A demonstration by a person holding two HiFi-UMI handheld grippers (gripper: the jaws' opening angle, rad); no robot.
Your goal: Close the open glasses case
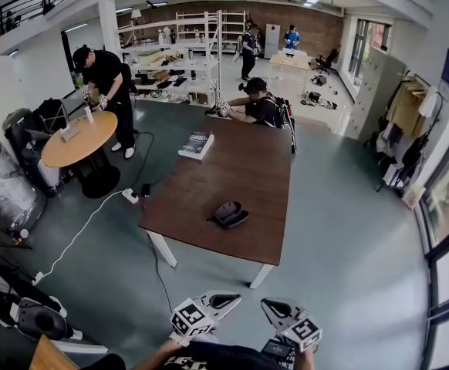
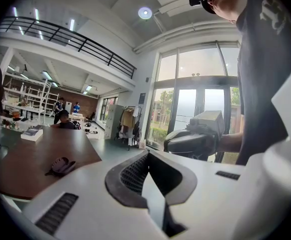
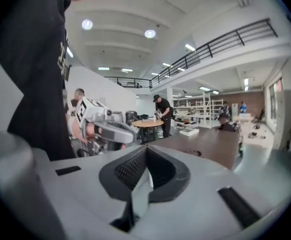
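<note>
On the brown table (image 1: 248,168) lies the open glasses case (image 1: 230,214), well apart from both grippers. The left gripper (image 1: 229,300) and right gripper (image 1: 269,307) each have jaws together, gripping nothing

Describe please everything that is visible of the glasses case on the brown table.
The glasses case is a dark clamshell, hard-looking, lying open on the brown table near its closer end. Its two halves gape apart, joined at one side. The inside looks dark too; whether it holds glasses cannot be told. Only the table touches it.
</note>
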